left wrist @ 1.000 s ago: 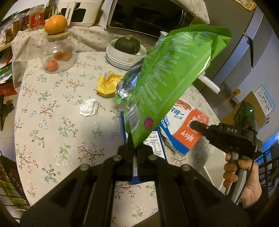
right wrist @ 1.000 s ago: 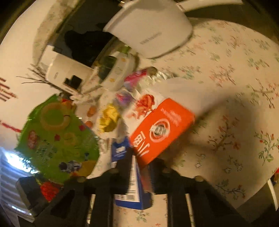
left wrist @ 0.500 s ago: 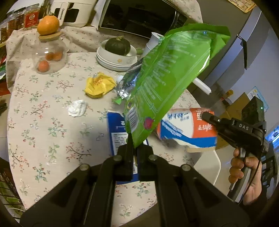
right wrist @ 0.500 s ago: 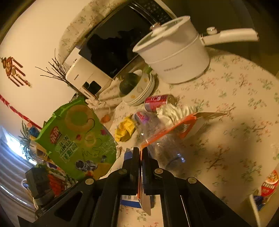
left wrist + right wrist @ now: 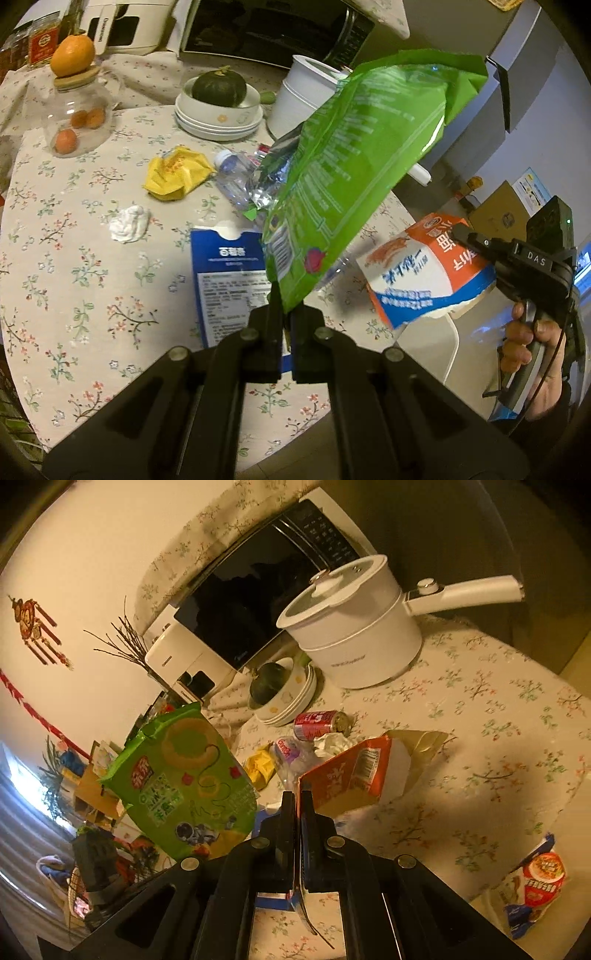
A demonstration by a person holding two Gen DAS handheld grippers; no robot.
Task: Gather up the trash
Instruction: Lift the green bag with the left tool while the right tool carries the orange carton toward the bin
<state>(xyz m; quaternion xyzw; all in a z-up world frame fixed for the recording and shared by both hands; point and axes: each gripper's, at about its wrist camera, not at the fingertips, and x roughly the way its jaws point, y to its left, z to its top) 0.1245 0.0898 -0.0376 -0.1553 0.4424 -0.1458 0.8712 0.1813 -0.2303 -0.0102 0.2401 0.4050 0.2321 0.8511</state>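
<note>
My left gripper [image 5: 285,295] is shut on the bottom corner of a green snack bag [image 5: 362,155], held upright above the table; the bag also shows in the right wrist view [image 5: 184,786]. My right gripper [image 5: 298,805] is shut on an orange, white and blue bag [image 5: 354,771], lifted off the table edge; in the left wrist view the bag [image 5: 428,273] hangs from that gripper [image 5: 461,234] at right. On the table lie a blue box [image 5: 229,273], a yellow wrapper [image 5: 177,171], a white tissue [image 5: 129,223], a clear plastic bottle [image 5: 240,173] and a red can [image 5: 319,723].
A white pot with a long handle [image 5: 354,635], stacked bowls with a green squash [image 5: 219,107], a glass jar topped by an orange [image 5: 75,103] and a microwave [image 5: 258,590] stand at the back. A noodle packet [image 5: 535,890] lies at the table's near right edge.
My right gripper closed on the orange and white bag and lifted it off the table, out past the edge. My left gripper kept the green bag raised and drew back slightly.
</note>
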